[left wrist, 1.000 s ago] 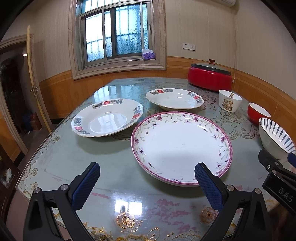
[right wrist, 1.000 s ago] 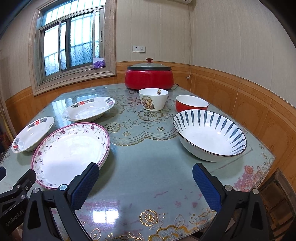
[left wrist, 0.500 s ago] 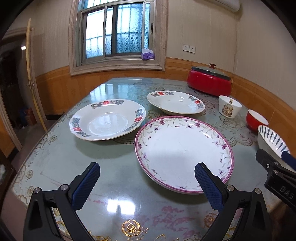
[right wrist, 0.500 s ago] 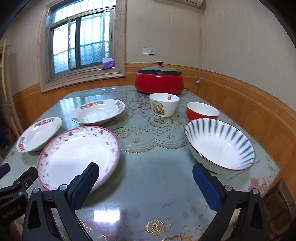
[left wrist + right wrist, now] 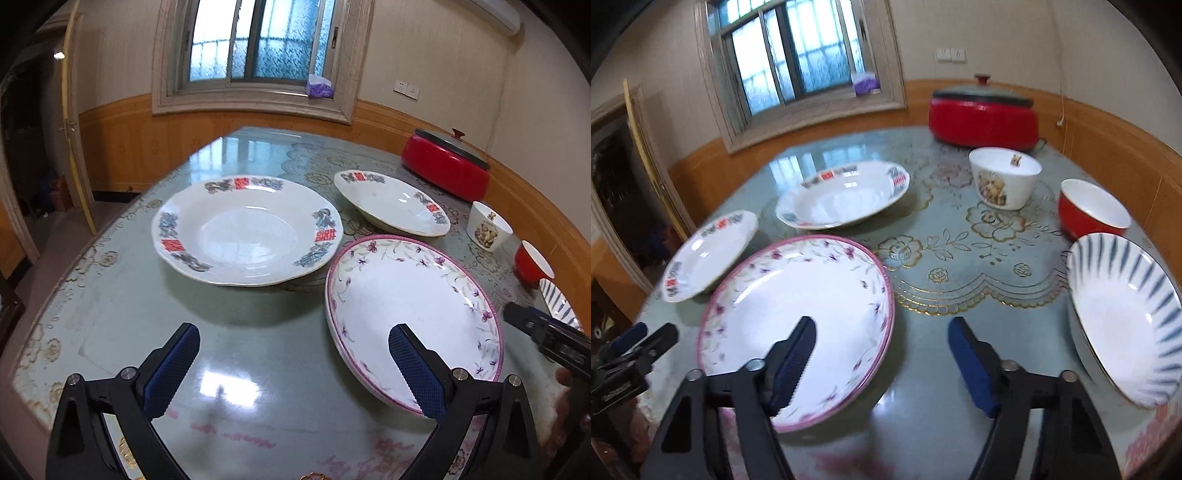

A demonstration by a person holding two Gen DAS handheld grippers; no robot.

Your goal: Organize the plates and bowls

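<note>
Both grippers have swung toward the plates since the earlier frame, and the right gripper (image 5: 881, 354) is now narrower. Going left to right: the left gripper (image 5: 293, 363) has its fingers spread wide with nothing between them, near the white plate with red squares (image 5: 245, 229). Next comes the pink-rimmed flower plate (image 5: 798, 306). The right gripper's jaws are closing, one finger over this plate's rim, not yet pinching. To do it well, slide onto the rim, then squeeze gently. Only the right view shows the whole striped bowl (image 5: 1126, 317).
</note>
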